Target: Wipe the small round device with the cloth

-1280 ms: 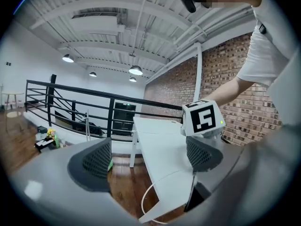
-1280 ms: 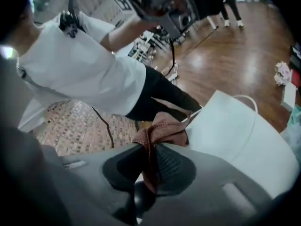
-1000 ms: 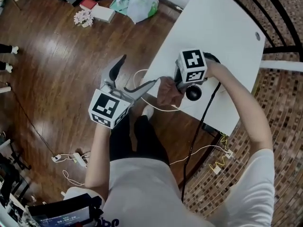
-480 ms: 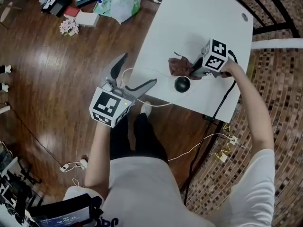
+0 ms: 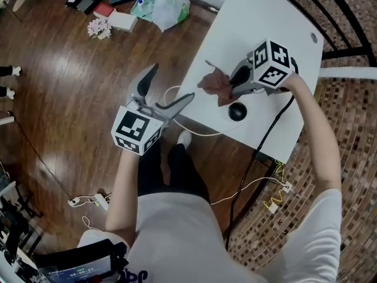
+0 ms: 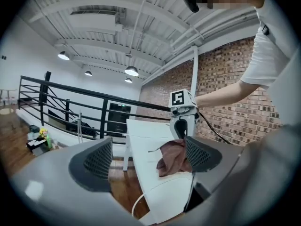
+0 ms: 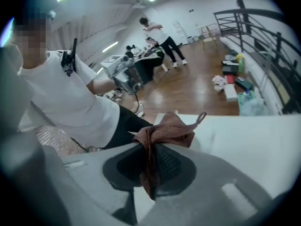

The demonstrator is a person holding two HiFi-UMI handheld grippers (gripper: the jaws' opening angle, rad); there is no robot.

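Note:
The small round black device (image 5: 237, 111) sits on the white table (image 5: 265, 16) near its front edge. My right gripper (image 5: 232, 84) is shut on a brown cloth (image 5: 214, 84), which it holds just up and left of the device. In the right gripper view the cloth (image 7: 160, 135) is pinched between the jaws of the right gripper (image 7: 153, 161) and bunches out past their tips. My left gripper (image 5: 172, 84) stands open over the floor beside the table's left edge, holding nothing. From the left gripper view its open jaws frame the cloth (image 6: 171, 157) and the right gripper (image 6: 183, 119).
A white cable (image 5: 177, 122) loops off the table's front-left corner. A black cable (image 5: 259, 146) drops from the right gripper to the floor. A plastic bag (image 5: 171, 7) and boxes lie on the wooden floor. A black railing (image 5: 347, 16) runs behind the table. A person (image 7: 160, 36) stands far back.
My right gripper has swung the cloth from the table's front edge to a spot up and left of the device. The left gripper has stayed open and almost still.

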